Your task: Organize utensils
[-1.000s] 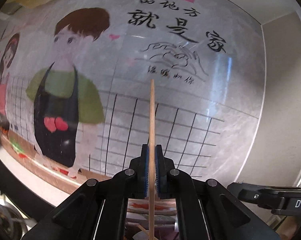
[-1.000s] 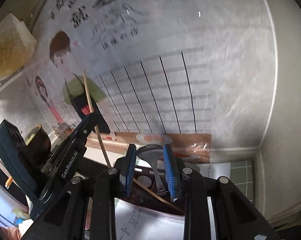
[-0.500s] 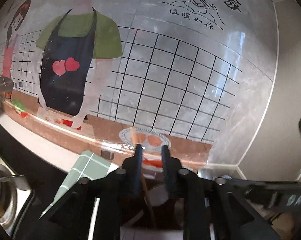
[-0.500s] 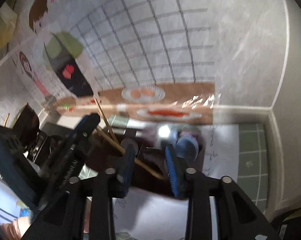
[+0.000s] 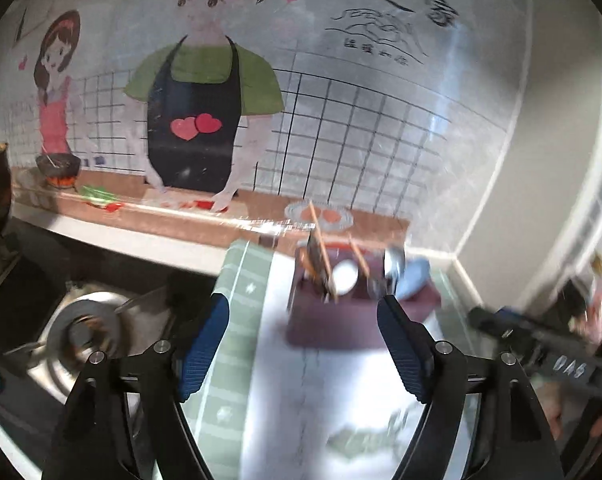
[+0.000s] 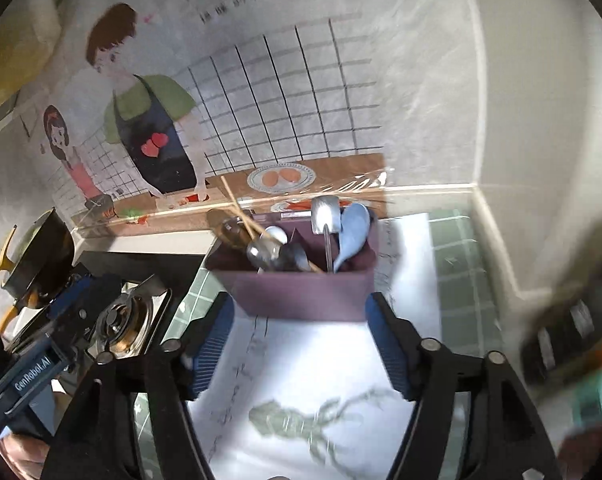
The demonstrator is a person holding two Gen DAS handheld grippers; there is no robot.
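Now both my grippers, left (image 5: 301, 340) and right (image 6: 299, 338), have just opened and hang empty, so next I'd pinch those light, stiff, slippery chopsticks (image 6: 237, 210) mid-shaft above the holder (image 6: 301, 292).

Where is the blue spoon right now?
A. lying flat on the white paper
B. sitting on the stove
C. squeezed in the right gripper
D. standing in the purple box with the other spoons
D: the blue spoon stands in the purple box, next to a metal spoon, and the right gripper is open and empty in front of the box.
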